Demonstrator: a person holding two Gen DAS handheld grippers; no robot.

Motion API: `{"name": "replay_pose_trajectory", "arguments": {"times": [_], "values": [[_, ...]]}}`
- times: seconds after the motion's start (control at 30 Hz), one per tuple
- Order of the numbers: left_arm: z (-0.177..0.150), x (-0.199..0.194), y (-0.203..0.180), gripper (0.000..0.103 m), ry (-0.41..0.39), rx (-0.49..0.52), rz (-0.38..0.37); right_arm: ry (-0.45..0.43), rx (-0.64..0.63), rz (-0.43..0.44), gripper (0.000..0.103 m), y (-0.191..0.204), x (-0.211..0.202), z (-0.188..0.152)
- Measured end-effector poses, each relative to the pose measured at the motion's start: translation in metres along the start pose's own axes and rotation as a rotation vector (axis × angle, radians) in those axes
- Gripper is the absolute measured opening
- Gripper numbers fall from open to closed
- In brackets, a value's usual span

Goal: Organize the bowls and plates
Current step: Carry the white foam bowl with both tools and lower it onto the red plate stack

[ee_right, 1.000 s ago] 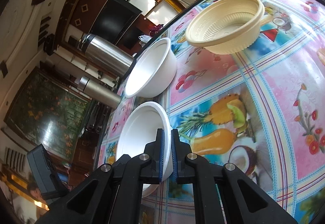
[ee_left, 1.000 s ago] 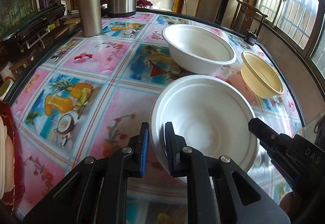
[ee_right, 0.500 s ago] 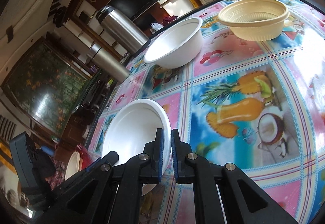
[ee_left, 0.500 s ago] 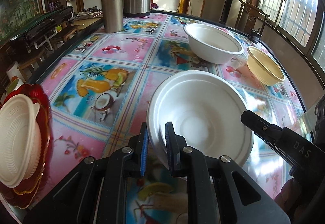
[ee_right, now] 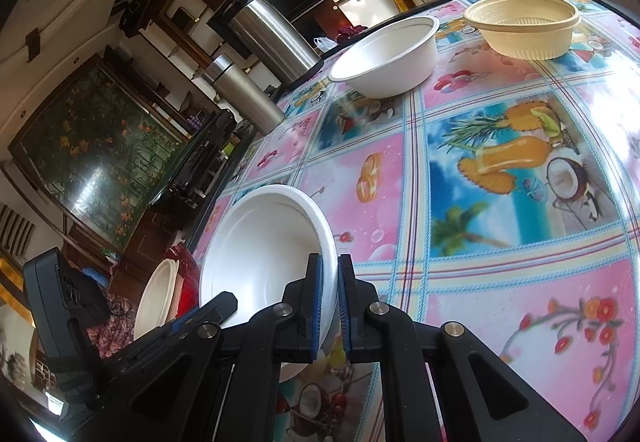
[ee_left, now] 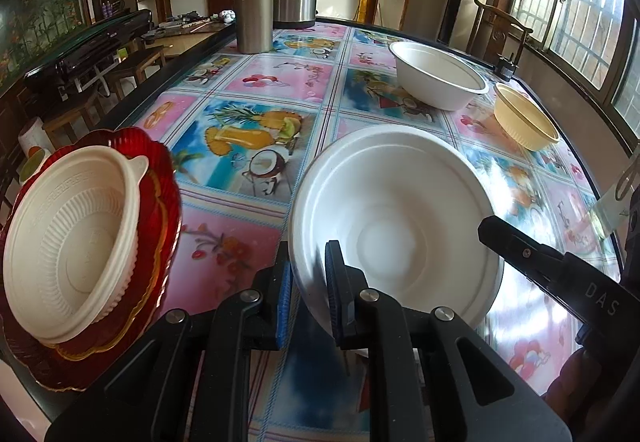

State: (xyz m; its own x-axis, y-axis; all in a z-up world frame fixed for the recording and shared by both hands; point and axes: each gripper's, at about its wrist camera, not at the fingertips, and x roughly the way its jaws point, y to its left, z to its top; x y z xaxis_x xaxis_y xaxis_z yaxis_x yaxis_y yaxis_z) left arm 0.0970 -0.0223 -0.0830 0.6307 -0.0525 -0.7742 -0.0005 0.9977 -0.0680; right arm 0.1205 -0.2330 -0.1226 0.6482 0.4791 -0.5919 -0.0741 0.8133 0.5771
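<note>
The white bowl (ee_left: 394, 217) hangs tilted above the table (ee_left: 256, 81), held by both grippers at once. The left gripper (ee_left: 308, 294) has its jaws closed on the near rim, one pad outside and one inside the wall. The right gripper (ee_right: 329, 302) is clamped on the rim of the same bowl from the other side. To the left, at the table edge, stands a stack: a cream bowl (ee_left: 68, 242) that rests in a red plate (ee_left: 160, 209), with what seems to be a yellow plate between them, though this part is hard to read.

The main risk is the thin rim. The bowl looks light and soft, so if the two grippers pull in different directions the rim may bend or slip out from one pair of pads. The second risk is the stack itself. It sits very near the table edge and appears tilted in the left view, so a push from the side while the white bowl goes in could move it over the edge. The two other bowls, a second white bowl (ee_left: 440, 79) and a yellow bowl (ee_left: 524, 117), are well apart and in no danger.
</note>
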Motion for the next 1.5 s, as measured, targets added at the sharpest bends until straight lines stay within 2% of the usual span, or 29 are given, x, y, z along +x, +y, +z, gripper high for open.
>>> {"name": "replay_pose_trajectory", "arguments": {"times": [0.87,1.3,1.5], "values": [[-0.026,-0.020,0.035,0.014,-0.009,-0.033,-0.030,0.001,-0.039,0.020,0.008,0.040,-0.017,-0.043],[-0.022,-0.054,0.050,0.014,-0.094,-0.043,-0.033,-0.040,-0.073,0.058,0.008,0.070,-0.038,-0.042],[-0.018,-0.064,0.068,0.014,-0.122,-0.065,-0.024,-0.027,-0.071,0.102,0.008,0.086,-0.036,-0.043]]}}
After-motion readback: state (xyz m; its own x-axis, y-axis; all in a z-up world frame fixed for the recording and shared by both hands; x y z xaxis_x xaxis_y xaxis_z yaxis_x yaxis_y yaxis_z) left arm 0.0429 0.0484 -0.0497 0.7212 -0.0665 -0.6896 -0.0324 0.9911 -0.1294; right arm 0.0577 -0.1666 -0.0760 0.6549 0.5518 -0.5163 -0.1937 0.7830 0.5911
